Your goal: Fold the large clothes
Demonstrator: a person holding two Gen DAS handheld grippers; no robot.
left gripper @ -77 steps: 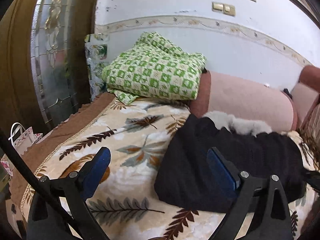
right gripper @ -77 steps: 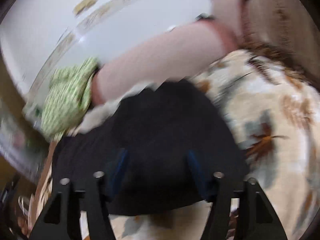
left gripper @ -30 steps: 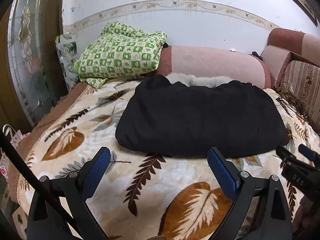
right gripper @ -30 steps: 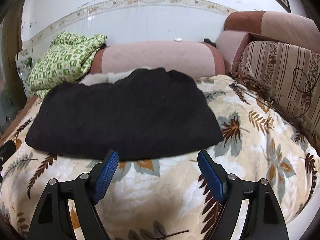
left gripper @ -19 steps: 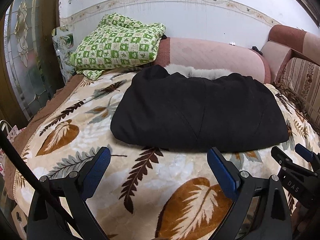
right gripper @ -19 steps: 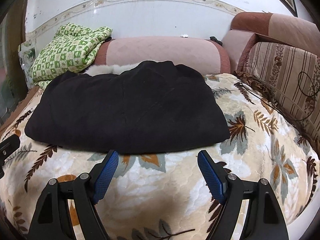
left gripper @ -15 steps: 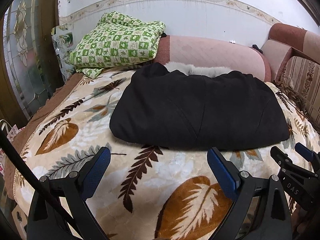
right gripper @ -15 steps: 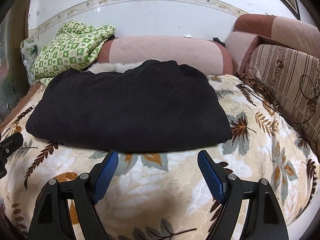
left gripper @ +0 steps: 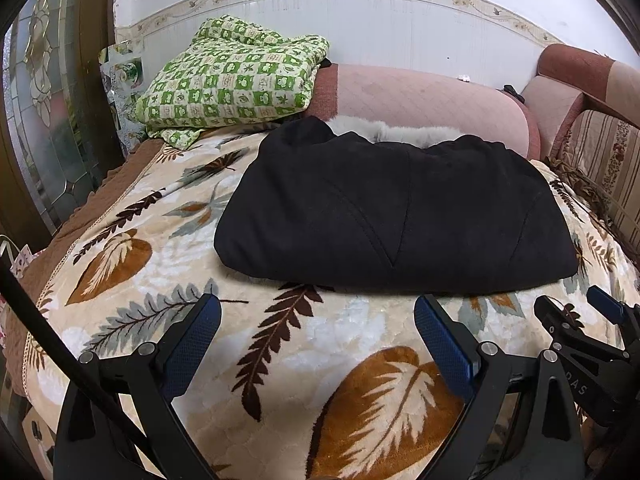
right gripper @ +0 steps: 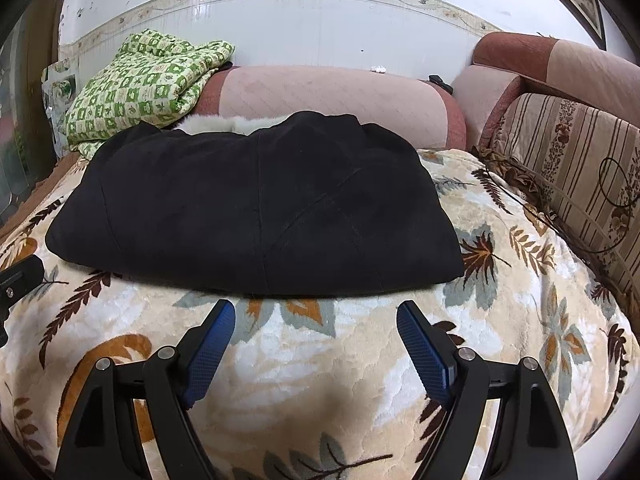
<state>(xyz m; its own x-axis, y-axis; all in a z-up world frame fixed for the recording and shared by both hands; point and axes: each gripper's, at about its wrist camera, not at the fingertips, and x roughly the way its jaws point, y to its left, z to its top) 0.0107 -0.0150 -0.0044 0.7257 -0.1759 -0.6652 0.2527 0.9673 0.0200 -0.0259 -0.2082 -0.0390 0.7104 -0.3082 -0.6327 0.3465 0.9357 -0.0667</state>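
- Left wrist view: left gripper [left gripper: 316, 326] wide open, empty, low in frame; folded black coat [left gripper: 396, 216] lies mid-frame on the leaf-print blanket [left gripper: 280, 344], fur collar [left gripper: 396, 134] at its far edge.
- Right wrist view: right gripper [right gripper: 316, 324] equally spread, holding nothing, just short of the coat's near hem.
- Judgement: the fold looks complete; any tidying should pinch the hem only, not the blanket.
- Surroundings: green checked quilt [left gripper: 232, 80] upper left, pink bolster [left gripper: 424, 100] behind, striped cushion [right gripper: 572, 152] right; nothing obstructs.

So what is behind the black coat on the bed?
Behind the black coat a strip of white fur shows, then a pink bolster. The coat covers the rest of the fur.
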